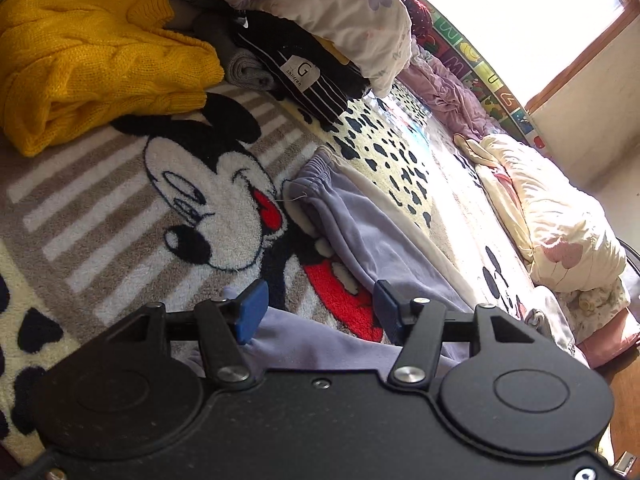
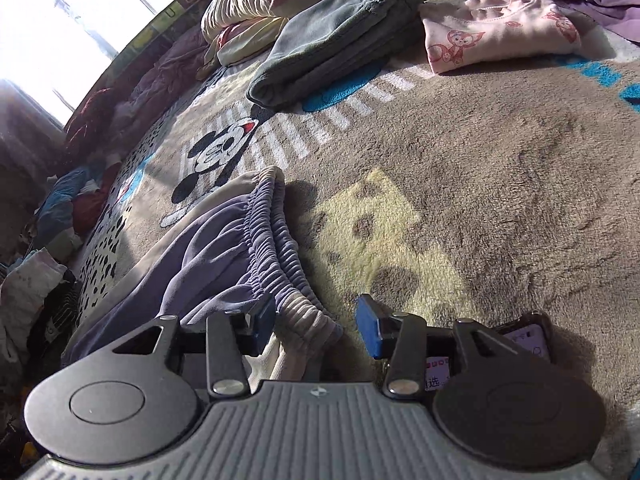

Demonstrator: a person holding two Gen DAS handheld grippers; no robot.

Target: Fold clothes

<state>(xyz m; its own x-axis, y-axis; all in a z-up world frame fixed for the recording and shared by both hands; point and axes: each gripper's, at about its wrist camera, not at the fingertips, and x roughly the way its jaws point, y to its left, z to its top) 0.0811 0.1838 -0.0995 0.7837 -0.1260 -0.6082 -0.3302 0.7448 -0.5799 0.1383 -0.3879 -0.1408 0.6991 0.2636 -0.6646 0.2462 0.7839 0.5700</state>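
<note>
Left claw: spread wide, its blue pads apart with nothing pinched; it hangs just over the lower part of the lavender trousers.
Right claw: also wide, gripping nothing; the gathered waistband of the trousers lies between the fingers, close to the left pad, though whether it touches cannot be told.
Lavender trousers: lying loosely on the bed's plush blanket, elastic waist bunched up, cloth creased and running back under both claws; in the left wrist view an elastic cuffed end points toward the cartoon mouse face woven into the blanket.
Blanket: grey-brown with white stripes, a black-spotted cream band and a pale yellow patch just ahead of the right claw.
Yellow cable-knit sweater: folded, toward the far side of the bed in the left wrist view, beside a black striped garment with a white label.
Grey-green trousers: folded, far across the blanket in the right wrist view.
Pink printed top: folded, just beside the grey-green trousers.
Floral quilt: heaped over the black striped garment.
Phone: lit screen partly hidden behind the right claw's arm.
</note>
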